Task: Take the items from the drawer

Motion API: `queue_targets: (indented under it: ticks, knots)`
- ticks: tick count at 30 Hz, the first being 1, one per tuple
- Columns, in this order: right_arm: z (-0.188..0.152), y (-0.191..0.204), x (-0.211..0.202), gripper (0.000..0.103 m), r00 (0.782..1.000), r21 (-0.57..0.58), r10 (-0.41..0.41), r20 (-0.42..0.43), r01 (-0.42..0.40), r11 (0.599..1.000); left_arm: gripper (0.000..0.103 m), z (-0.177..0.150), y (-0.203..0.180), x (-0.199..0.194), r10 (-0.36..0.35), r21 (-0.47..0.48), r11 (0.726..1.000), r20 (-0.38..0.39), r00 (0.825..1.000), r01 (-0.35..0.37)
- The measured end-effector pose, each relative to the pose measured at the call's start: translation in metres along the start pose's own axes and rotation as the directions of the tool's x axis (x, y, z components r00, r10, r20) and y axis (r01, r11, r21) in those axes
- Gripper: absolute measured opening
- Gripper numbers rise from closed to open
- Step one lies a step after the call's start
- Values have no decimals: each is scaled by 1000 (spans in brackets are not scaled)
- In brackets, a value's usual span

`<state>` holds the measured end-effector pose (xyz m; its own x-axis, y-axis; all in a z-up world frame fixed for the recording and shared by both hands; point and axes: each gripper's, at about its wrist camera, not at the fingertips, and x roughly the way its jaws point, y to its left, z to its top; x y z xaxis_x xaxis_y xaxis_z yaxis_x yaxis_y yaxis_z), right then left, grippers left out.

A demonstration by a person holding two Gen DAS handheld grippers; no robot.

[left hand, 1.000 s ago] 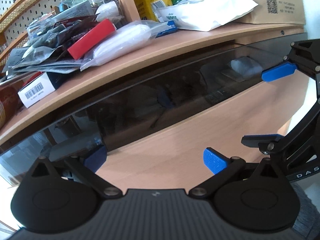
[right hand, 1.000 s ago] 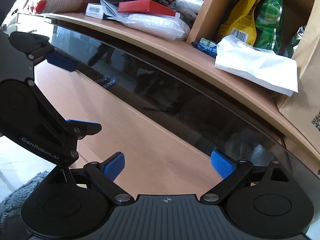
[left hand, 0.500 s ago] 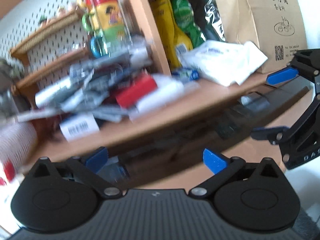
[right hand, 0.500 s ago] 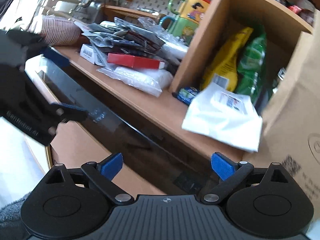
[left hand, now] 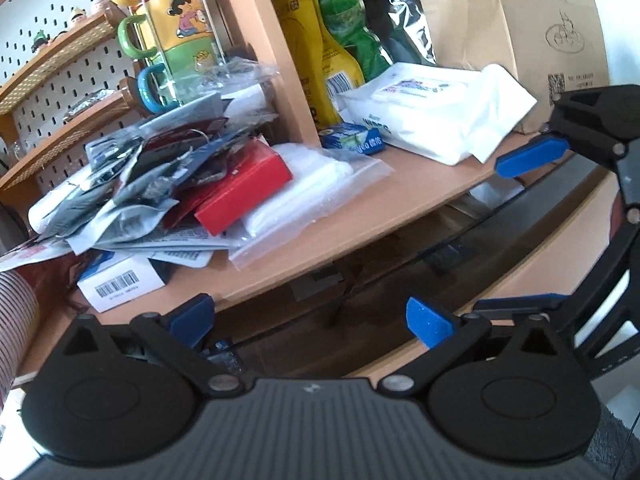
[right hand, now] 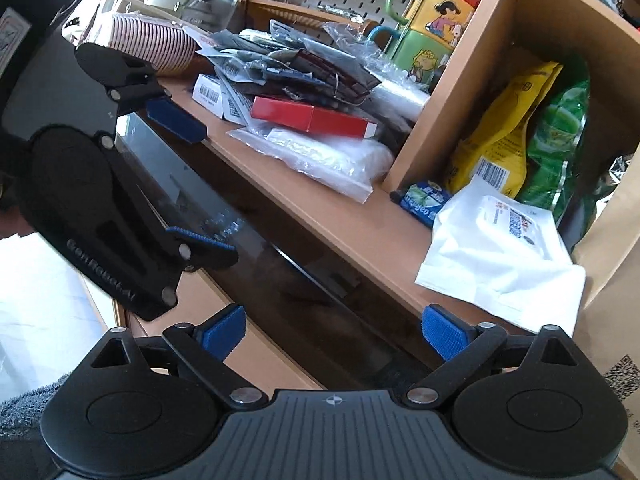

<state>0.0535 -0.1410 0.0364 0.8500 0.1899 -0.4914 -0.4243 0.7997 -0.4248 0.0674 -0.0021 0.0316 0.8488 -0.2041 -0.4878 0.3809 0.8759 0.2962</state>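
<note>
Since a second earlier both cameras had tilted up from the drawer front toward the cluttered counter above it, and the blur of half a second before had cleared. Nearest the lens, the left gripper [left hand: 310,320] stood spread wide with nothing between its blue pads, and the right gripper [right hand: 334,330] was likewise spread and empty; each showed at the edge of the other's view, hanging over the drawer. The drawer [left hand: 472,276] lay just under the counter's edge, pulled partly out, its long axis running side to side along the counter front, its light wooden front facing the grippers and a dark glassy top over the inside; what lay in it was too dim to make out, save a pale shape near the right end. Above it the wooden counter [left hand: 360,216] carried a clear plastic bag [left hand: 304,196] at its near edge, with a red box [left hand: 244,196] lying on it and a heap of grey and dark packets [left hand: 152,176] piled behind and to the left over a white barcoded box [left hand: 120,284]. To the right sat a small blue packet [left hand: 352,140] and a white wrapped pack [left hand: 436,116]. Farther back stood a stack of cartoon mugs [left hand: 176,28], yellow and green pouches [left hand: 320,40] in a wooden cubby, a brown paper bag [left hand: 532,20], and a pegboard [left hand: 48,64] with shelves.
</note>
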Motion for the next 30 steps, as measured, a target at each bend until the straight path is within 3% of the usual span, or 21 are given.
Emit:
queue_targets:
  ticks: [7,14,22,30]
  knots:
    - [-8,7,9,98,1000,-16,9,-29,-9,1000,103,0,2,23,2,-15,1000,-27,1000,-3]
    - [-10,7,4,97,999,12,19,-34,-18,1000,103,0,0,21,-27,-21,999,-33,999,26]
    - [-16,10,-19,79,1000,67,12,-20,-10,998,103,-16,-10,3,-16,-10,1000,-1,1000,16]
    - [-23,18,-44,71,998,56,51,-30,-49,997,103,-27,-18,-26,-29,-40,999,-9,1000,28]
